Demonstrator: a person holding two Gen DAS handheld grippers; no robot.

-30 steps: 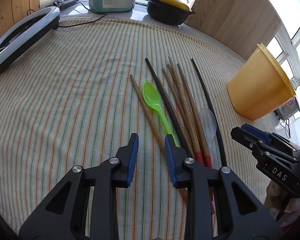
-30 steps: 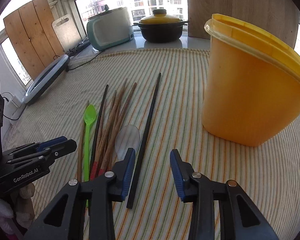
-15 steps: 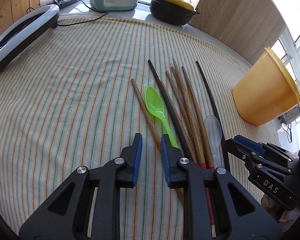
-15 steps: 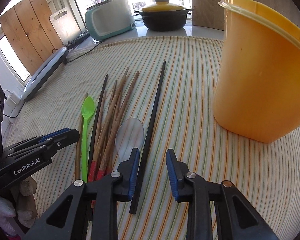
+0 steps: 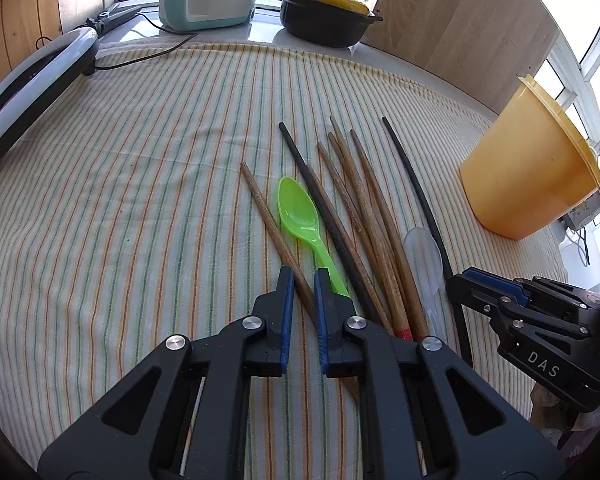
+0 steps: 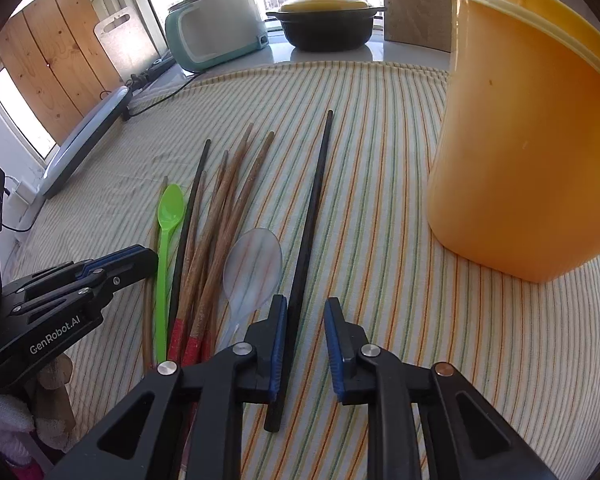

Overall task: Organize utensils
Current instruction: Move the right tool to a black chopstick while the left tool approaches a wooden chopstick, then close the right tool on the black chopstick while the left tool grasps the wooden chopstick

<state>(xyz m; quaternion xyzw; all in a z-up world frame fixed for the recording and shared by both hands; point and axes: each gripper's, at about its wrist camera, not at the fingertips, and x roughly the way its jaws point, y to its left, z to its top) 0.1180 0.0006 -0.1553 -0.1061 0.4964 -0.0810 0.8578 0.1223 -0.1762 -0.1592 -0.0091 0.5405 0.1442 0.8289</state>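
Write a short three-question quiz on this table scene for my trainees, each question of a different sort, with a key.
1. True or false: the bright green plastic spoon lies inside the tall yellow plastic tub.
2. Which utensil runs between the fingers of the left hand-held gripper? A) brown wooden chopstick B) clear plastic spoon C) green spoon
3. Fill in: the long black chopstick nearest the tub lies by the ___ hand-held gripper.

Key: 1 false, it lies on the striped tablecloth; 2 A; 3 right.
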